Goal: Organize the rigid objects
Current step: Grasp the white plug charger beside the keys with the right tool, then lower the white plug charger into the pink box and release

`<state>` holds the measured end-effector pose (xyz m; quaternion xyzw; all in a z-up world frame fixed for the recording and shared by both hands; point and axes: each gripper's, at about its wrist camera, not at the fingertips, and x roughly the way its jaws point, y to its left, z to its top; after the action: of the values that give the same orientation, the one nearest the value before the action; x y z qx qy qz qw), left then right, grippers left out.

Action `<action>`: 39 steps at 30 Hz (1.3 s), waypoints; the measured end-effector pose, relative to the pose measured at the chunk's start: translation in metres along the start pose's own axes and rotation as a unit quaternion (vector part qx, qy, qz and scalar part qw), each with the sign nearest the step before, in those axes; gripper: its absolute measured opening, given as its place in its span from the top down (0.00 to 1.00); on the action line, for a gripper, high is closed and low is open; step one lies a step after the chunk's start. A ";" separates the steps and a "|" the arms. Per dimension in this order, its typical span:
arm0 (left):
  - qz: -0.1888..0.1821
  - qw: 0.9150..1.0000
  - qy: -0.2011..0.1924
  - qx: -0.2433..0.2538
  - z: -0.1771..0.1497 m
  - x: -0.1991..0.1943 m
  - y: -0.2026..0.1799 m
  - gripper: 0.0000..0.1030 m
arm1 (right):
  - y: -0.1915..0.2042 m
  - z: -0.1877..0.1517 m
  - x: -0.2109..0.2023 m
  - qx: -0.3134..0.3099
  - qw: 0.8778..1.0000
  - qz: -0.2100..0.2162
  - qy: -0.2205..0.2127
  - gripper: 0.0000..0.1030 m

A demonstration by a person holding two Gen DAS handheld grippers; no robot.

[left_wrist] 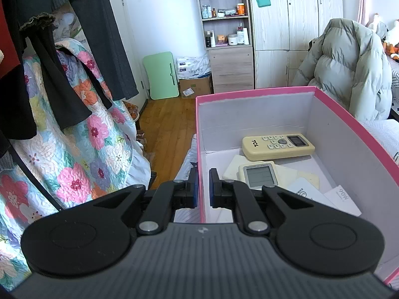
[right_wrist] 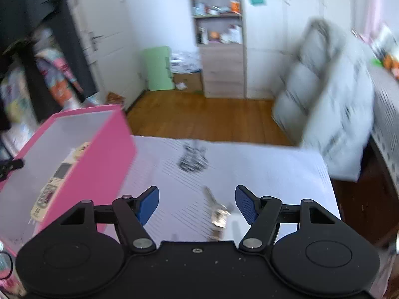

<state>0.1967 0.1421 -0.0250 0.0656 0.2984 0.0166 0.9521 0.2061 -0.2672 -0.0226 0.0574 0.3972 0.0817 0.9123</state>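
Here we see the left gripper (left_wrist: 204,186) tilted downward with its jaws pinched onto the left wall of the pink box (left_wrist: 199,134), one blue pad outside the wall and one inside. Inside the box, a cream remote control (left_wrist: 278,147) lies toward the far wall, a small white device with a grey screen (left_wrist: 258,174) sits just in front of it, touching it, and some white cards (left_wrist: 309,191) lie flat on the box floor nearer the right side.

The right gripper (right_wrist: 197,205) also points downward, over the white sheet (right_wrist: 261,169) to the right of the box, and its jaws stand wide apart with nothing pressed between the pads. A bunch of keys (right_wrist: 218,215) lies on the sheet between the two fingers, closer to the right one; the view is blurred, so we cannot tell whether anything touches it.

The sheet's far edge drops off to a wooden floor (right_wrist: 204,117). Between the box's pink side and the keys, the sheet is bare.
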 end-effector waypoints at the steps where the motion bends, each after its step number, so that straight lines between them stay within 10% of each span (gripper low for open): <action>1: 0.000 1.000 0.000 0.000 0.000 0.000 0.000 0.93 | -0.007 -0.004 0.004 0.009 1.000 -0.007 0.007 0.31; 10: 0.003 1.000 0.001 0.004 0.000 0.000 -0.001 0.93 | -0.025 -0.038 0.037 0.014 0.998 -0.033 0.052 0.31; 39: 0.015 1.000 -0.001 0.017 -0.001 -0.001 -0.006 0.93 | -0.014 -0.045 0.046 0.023 0.999 -0.038 0.011 0.27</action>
<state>0.1955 0.1363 -0.0261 0.0860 0.2968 0.0254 0.9507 0.2057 -0.2700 -0.0886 0.0624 0.4112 0.0380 0.9086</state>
